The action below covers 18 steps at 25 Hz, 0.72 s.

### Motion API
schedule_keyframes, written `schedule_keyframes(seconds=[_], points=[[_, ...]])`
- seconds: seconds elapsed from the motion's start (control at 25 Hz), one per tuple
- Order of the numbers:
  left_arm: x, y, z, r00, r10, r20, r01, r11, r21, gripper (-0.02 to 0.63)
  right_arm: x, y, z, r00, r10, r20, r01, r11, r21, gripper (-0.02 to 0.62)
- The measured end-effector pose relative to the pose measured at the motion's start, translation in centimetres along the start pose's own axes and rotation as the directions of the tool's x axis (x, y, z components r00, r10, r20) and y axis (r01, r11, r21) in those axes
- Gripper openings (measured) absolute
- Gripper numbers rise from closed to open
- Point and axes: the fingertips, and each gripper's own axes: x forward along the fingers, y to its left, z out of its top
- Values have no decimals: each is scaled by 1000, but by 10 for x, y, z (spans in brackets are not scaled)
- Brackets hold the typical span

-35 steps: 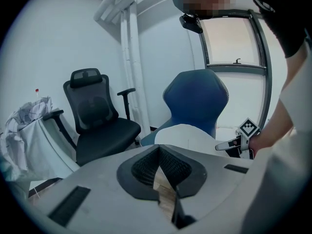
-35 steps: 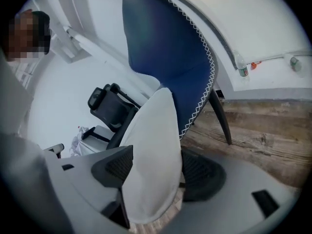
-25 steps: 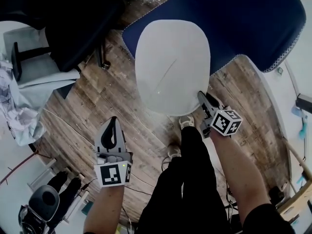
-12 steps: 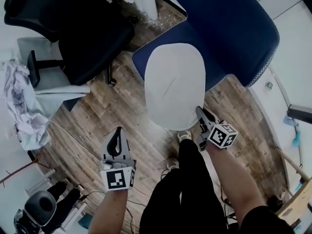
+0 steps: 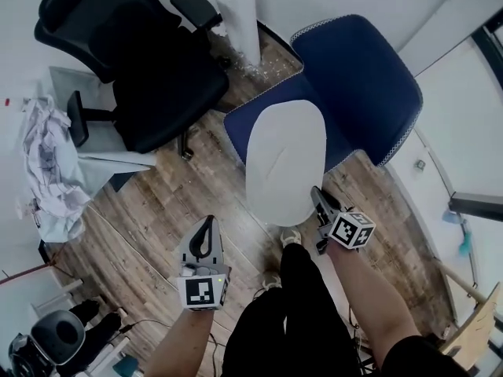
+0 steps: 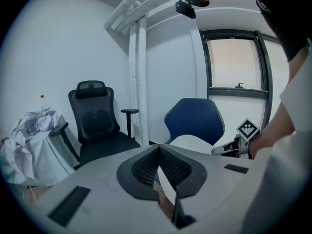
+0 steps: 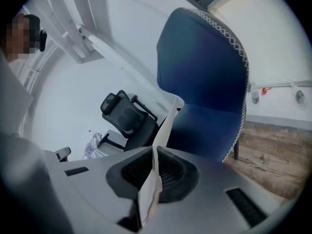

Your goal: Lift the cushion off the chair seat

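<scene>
From the head view, the far end of the white cushion point(image 5: 284, 159) overlaps the seat of the blue chair point(image 5: 354, 77), and I cannot tell whether it rests there or hangs clear. Its near end reaches past the seat's front edge, down toward the lower middle of the frame. The person's dark-trousered legs point(image 5: 295, 312) cover the floor below it. At the frame's right edge there are only cut-off bits of furniture, too partial to name.

The right gripper point(image 5: 318, 203) sits at the cushion's near end. Only its own view shows the grip: the jaws have just been closing, and they pinch the cushion's thin white edge, which runs up from between them toward the chair. The left gripper point(image 5: 207, 230) hangs over bare floor at lower centre, well apart from the cushion. Its own view shows its jaw tips together with nothing between them, and a window point(image 6: 236, 67) behind the blue chair that the head view misses.

The floor point(image 5: 157, 187) is worn wooden planks, with pale debris scattered near a white pipe point(image 5: 236, 14) at upper centre. A black office chair point(image 5: 157, 69) stands at upper left, and a heap of crumpled cloth point(image 5: 43, 163) lies at the left edge. The walls are plain white.
</scene>
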Motion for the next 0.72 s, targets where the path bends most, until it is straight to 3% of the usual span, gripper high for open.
schedule_keyframes(seconds=[0.4, 0.72], points=[[-24, 25, 38, 998, 61, 28, -60, 998, -25, 5, -13, 55, 26, 1000, 22, -23, -23, 998, -58, 31], [-44, 42, 62, 996, 82, 44, -83, 996, 27, 5, -30, 76, 52, 999, 35, -17, -37, 995, -92, 29]])
